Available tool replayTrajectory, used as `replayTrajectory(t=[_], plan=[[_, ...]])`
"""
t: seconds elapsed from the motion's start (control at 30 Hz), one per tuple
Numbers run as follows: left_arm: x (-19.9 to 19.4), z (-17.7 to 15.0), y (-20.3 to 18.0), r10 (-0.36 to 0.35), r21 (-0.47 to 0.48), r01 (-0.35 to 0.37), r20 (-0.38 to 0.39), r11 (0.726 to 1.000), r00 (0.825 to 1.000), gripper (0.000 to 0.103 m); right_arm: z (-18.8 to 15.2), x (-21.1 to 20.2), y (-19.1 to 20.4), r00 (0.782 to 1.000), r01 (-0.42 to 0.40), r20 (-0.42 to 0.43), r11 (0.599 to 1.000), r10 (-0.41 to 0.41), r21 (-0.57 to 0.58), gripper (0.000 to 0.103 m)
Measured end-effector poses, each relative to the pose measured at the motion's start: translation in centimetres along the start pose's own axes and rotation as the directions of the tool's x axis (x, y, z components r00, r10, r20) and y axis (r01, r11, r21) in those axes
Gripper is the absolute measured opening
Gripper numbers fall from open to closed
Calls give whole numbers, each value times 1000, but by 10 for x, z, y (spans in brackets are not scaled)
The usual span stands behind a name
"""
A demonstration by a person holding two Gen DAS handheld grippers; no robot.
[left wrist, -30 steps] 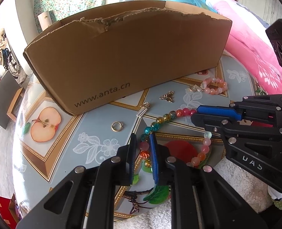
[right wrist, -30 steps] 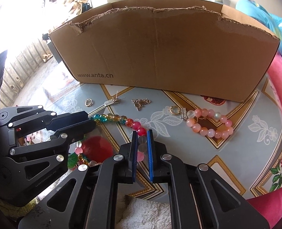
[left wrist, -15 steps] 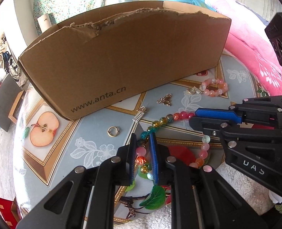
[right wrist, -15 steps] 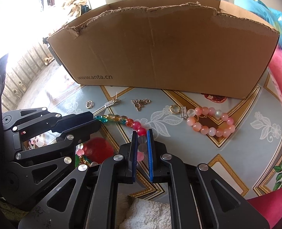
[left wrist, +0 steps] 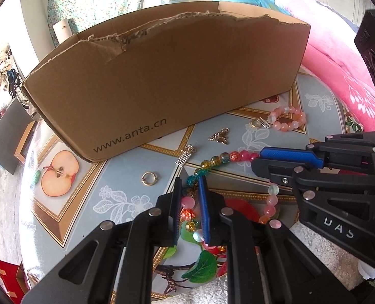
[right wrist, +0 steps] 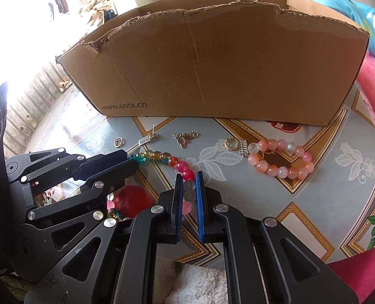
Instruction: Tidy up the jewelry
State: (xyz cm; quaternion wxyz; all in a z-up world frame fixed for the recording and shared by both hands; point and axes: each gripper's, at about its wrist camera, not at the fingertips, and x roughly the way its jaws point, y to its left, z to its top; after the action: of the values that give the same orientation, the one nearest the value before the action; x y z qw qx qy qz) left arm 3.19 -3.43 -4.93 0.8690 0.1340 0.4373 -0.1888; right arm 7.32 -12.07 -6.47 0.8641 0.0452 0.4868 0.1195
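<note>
Both grippers are clamped on the multicolored bead bracelet (left wrist: 214,160): left gripper (left wrist: 189,200) bottom center, right gripper (right wrist: 188,192) likewise, cardboard box (right wrist: 212,63) filling the upper frame.

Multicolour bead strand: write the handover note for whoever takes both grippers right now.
Left gripper: shut on the multicolour bead strand, near one end.
Right gripper: shut on the same strand further along.
The strand is stretched between the two, low over the table.
Loose on the table: pink bracelet, gold ring, silver charms.
Cardboard box stands behind; inside unseen.
Done: strand gripped. Left: stow it, then the rest.
</note>
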Motion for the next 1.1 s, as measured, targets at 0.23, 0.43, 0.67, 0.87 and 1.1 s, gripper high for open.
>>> replayTrajectory(t=[0.23, 0.43, 0.67, 0.87, 1.1], plan=[[2, 3, -9, 26, 17, -26, -14, 1000, 1000, 9, 0, 1, -2, 999, -34, -2, 999, 34, 9, 7], [7, 15, -19, 54, 9, -54, -55, 999, 997, 9, 1, 2, -13, 994, -111, -5, 992, 111, 59, 7], [9, 26, -17, 61, -23, -64, -106, 998, 993, 9, -1, 3, -25, 985, -173, 1, 978, 174, 112, 7], [11, 32, -21, 66, -43, -72, -117, 996, 991, 9, 2, 4, -32, 979, -201, -11, 972, 204, 123, 7], [3, 27, -19, 45, -82, -52, -78, 995, 996, 9, -1, -4, -26, 984, -175, 1, 981, 176, 82, 7]])
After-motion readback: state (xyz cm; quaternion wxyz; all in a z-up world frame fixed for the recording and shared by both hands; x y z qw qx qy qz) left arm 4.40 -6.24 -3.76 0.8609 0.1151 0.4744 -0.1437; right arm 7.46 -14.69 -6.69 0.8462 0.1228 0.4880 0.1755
